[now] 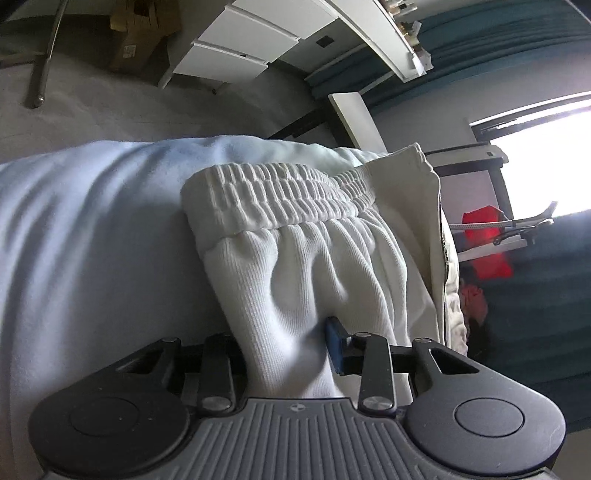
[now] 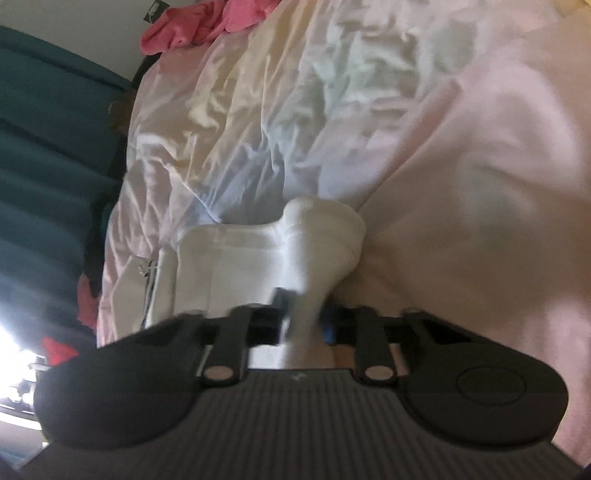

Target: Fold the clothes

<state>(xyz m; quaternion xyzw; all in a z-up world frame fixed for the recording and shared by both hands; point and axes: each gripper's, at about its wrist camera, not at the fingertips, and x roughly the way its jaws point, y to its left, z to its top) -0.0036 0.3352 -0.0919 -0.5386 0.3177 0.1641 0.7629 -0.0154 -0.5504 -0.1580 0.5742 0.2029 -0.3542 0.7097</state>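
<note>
We have both claws pinching the same white trousers (image 1: 295, 266). In the left wrist view, our left claw (image 1: 291, 350) is pressed onto a fold of cloth below the elastic waistband (image 1: 273, 199), which runs from 9 to 3 o'clock and lies at 12 from the claw. In the blurred right wrist view, our right claw (image 2: 304, 314) nips a narrow bunch of the same white cloth (image 2: 258, 254), which spreads from 12 toward 9 over the bed (image 2: 461, 166). A pink garment (image 2: 195, 26) lies well apart at 11. We judge a fold is under way, the two claws carrying the trousers together; either hand seems equally near.
</note>
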